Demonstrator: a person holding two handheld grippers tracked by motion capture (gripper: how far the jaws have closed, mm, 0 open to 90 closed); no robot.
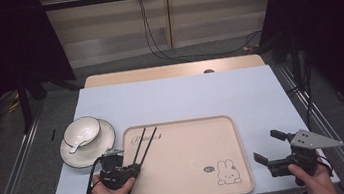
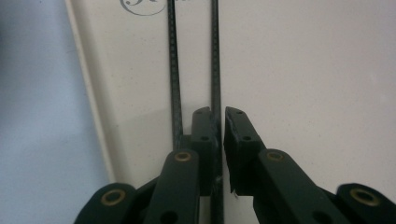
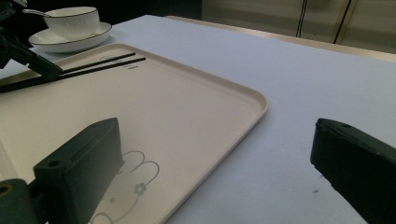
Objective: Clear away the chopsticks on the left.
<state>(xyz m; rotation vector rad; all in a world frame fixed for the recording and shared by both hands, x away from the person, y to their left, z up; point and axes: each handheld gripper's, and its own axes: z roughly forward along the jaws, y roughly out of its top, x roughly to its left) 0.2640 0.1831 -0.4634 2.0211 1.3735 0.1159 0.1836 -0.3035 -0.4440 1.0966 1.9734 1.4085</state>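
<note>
Two black chopsticks [image 1: 145, 140] lie side by side on the left part of a beige tray [image 1: 187, 150]. My left gripper [image 1: 138, 168] holds their near end. In the left gripper view its jaws [image 2: 218, 114] are shut on the right chopstick [image 2: 215, 70], and the other chopstick [image 2: 174, 79] runs just outside the left jaw. My right gripper [image 1: 269, 145] rests open over the table beside the tray's right edge, with nothing between its fingers [image 3: 79, 163]. The right gripper view also has the chopsticks [image 3: 102, 63] at the tray's [image 3: 187, 107] far side.
A white bowl [image 1: 82, 131] with a spoon [image 1: 76, 146] sits on a plate [image 1: 94, 150] left of the tray, near the left gripper. A rabbit drawing [image 1: 228, 172] marks the tray's near right corner. Pale blue table [image 1: 180, 98] stretches behind the tray.
</note>
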